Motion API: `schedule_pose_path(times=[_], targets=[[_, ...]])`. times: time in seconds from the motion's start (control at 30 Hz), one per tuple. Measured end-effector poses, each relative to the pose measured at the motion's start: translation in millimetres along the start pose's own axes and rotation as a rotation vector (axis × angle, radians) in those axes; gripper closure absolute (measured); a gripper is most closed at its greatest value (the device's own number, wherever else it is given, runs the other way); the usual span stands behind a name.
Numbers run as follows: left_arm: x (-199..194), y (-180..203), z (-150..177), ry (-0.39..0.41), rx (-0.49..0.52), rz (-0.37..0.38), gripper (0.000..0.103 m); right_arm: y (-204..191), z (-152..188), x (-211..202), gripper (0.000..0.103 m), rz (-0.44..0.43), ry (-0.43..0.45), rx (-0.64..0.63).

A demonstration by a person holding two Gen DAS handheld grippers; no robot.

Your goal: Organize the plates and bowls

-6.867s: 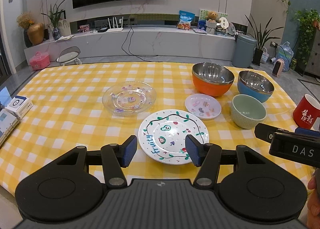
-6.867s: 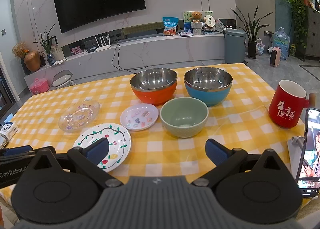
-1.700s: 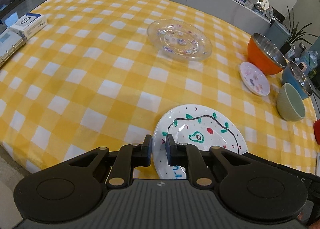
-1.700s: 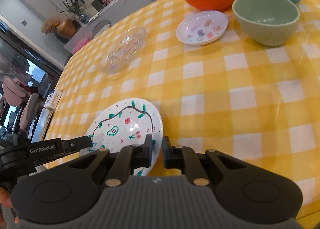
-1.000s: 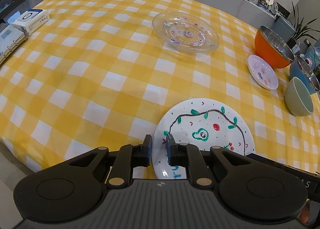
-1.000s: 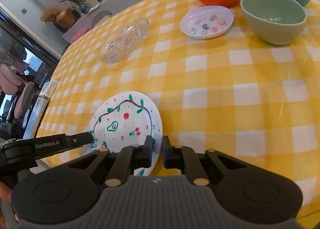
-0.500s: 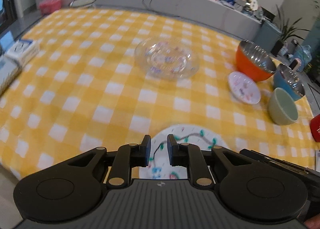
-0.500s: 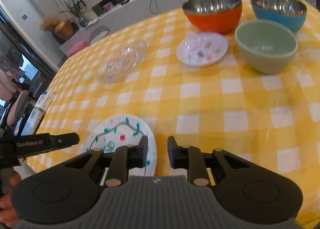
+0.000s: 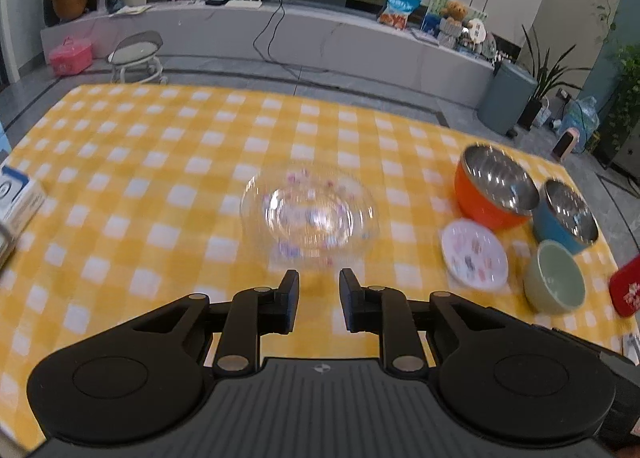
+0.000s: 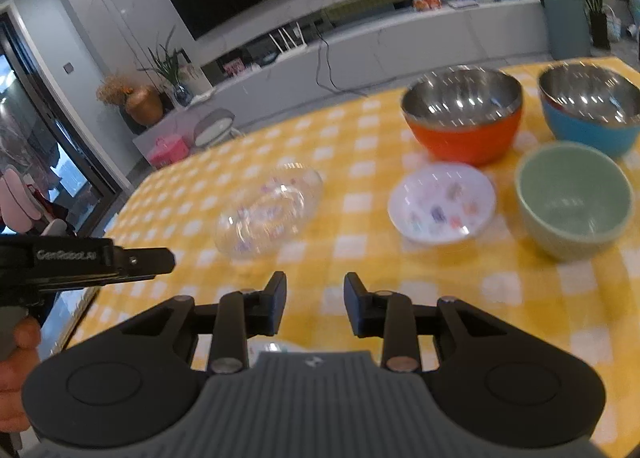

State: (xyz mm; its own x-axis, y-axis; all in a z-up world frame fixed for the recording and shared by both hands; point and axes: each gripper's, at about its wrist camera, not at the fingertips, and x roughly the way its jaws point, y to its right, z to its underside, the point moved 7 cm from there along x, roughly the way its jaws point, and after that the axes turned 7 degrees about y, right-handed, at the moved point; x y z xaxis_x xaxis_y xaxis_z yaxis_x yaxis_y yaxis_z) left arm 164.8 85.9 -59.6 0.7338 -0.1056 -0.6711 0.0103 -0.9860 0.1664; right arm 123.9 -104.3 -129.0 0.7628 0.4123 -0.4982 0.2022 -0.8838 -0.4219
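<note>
My left gripper (image 9: 319,294) hangs above the yellow checked cloth, jaws opening with nothing between them. Just beyond it lies a clear glass plate (image 9: 310,214). My right gripper (image 10: 315,298) is also opening and holds nothing. The glass plate (image 10: 270,214) lies ahead to its left and a small white patterned plate (image 10: 442,206) ahead to its right. An orange bowl (image 10: 464,118), a blue bowl (image 10: 592,110) and a green bowl (image 10: 574,198) stand at the right. The painted white plate is hidden beneath the grippers, apart from a pale sliver (image 10: 272,347).
A red mug (image 9: 628,292) stands at the table's right edge and a white box (image 9: 16,198) at the left edge. The left gripper's body (image 10: 100,262) and a hand (image 10: 16,374) fill the left of the right wrist view. A low cabinet runs behind the table.
Both grippers, earlier shut at the painted plate's rim, have parted their jaws, lifted and tipped up. The painted plate has slipped out of view below them.
</note>
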Motion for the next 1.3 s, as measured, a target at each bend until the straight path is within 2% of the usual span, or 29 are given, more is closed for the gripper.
schedule_pose_path(times=[0.23, 0.4, 0.53, 0.67, 1.0, 1.1, 1.3], targets=[[31.3, -22.2, -18.6, 0.048, -0.064, 0.019, 0.074, -1.4, -18.0, 37.3, 0.071, -0.021, 0.047, 0.061], [58.9, -49.7, -17.3, 0.046, -0.176, 0.01, 0.074, 3.2, -14.1, 70.3, 0.075, -0.024, 0.022, 0.098], [74.0, -64.4, -16.2, 0.063, -0.233, 0.032, 0.074, 5.7, -13.4, 91.9, 0.077, -0.037, 0.002, 0.127], [84.4, -71.6, -16.2, 0.089, -0.279, 0.07, 0.059, 10.2, -19.4, 109.5, 0.077, -0.063, -0.023, 0.181], [107.0, -80.3, -8.8, 0.139, -0.326, 0.077, 0.056, 26.4, -27.2, 142.5, 0.075, -0.076, -0.045, 0.271], [110.4, -78.7, -8.6, 0.146, -0.286, 0.069, 0.057, 27.6, -24.9, 150.7, 0.076, -0.086, -0.053, 0.28], [116.6, -79.3, -5.4, 0.141, -0.279, 0.06, 0.057, 27.8, -24.7, 158.0, 0.079, -0.125, -0.05, 0.309]])
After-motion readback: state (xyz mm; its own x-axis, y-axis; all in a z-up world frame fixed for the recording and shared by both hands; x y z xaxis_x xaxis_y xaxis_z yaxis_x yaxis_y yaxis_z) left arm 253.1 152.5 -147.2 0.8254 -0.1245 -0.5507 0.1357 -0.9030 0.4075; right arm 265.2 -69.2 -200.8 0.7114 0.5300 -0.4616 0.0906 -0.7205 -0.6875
